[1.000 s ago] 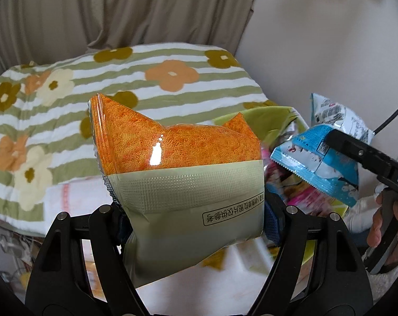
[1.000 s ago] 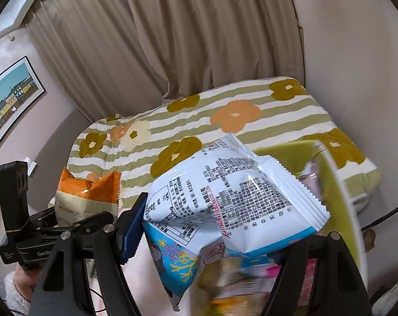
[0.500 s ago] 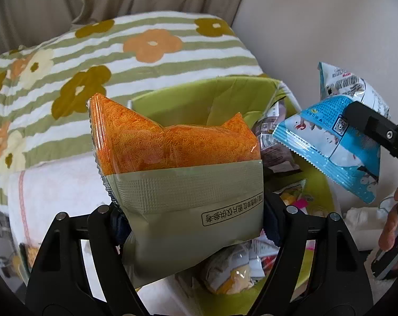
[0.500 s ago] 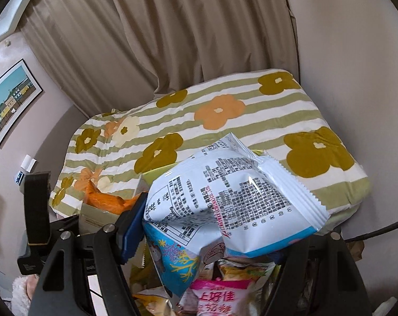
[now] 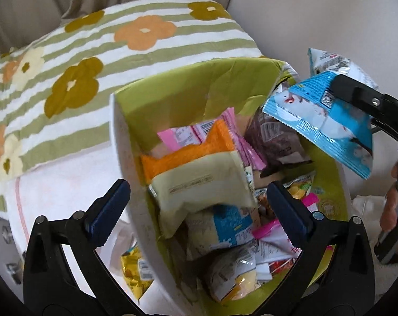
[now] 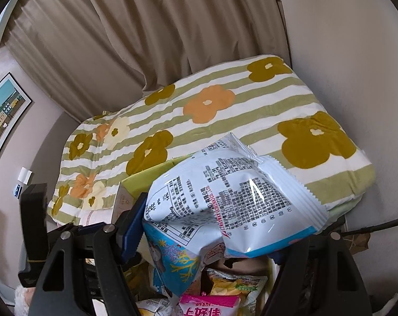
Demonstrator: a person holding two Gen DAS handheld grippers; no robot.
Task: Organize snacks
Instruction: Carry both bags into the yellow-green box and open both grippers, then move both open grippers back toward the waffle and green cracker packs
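Two grippers | left gripper (image 5: pixel 197 200) open over box rim (image 5: pixel 117 137) | right gripper (image 6: pixel 212 226) clamps blue packet (image 6: pixel 225 197)

A striped floral blanket (image 6: pixel 225 121) lay before beige curtains (image 6: pixel 146 39). A framed picture (image 6: pixel 4 121), possibly of houses, hung on the wall (image 6: pixel 357 52).

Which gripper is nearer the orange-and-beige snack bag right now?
Left. The left gripper is open directly below the orange-and-beige snack bag, which sits in the green box. The right gripper is off to its right, shut on a blue-and-white snack bag.
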